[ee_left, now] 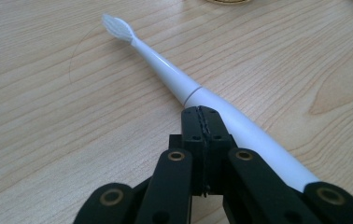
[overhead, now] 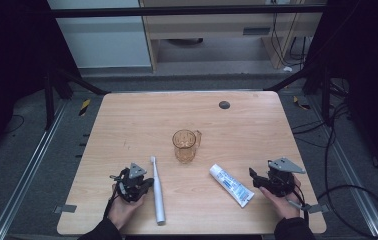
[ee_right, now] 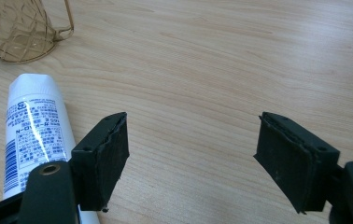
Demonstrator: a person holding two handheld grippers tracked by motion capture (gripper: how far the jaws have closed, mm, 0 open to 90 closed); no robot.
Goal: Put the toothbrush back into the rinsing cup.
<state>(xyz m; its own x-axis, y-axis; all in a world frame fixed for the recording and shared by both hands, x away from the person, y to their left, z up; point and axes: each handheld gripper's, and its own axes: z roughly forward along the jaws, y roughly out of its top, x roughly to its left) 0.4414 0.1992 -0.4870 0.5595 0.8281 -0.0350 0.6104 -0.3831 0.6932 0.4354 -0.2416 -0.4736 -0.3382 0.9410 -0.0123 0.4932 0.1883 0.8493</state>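
Note:
A white electric toothbrush [overhead: 157, 191] lies on the wooden table, bristles pointing away from the person. My left gripper [overhead: 147, 183] sits just left of its handle, jaws pressed together with nothing between them. In the left gripper view the toothbrush [ee_left: 179, 84] runs diagonally past the shut left gripper [ee_left: 201, 116]. A white toothpaste tube [overhead: 231, 185] lies at the front right. My right gripper [overhead: 253, 177] rests just right of the tube, open. In the right gripper view the tube [ee_right: 32, 135] lies left of the wide-open right gripper [ee_right: 193, 149]. An amber glass mug [overhead: 185, 145] stands mid-table.
A small dark round disc [overhead: 224, 105] sits near the table's far edge. The mug's base and handle [ee_right: 23, 28] appear at the top left of the right gripper view. Black frame legs and cables surround the table on the floor.

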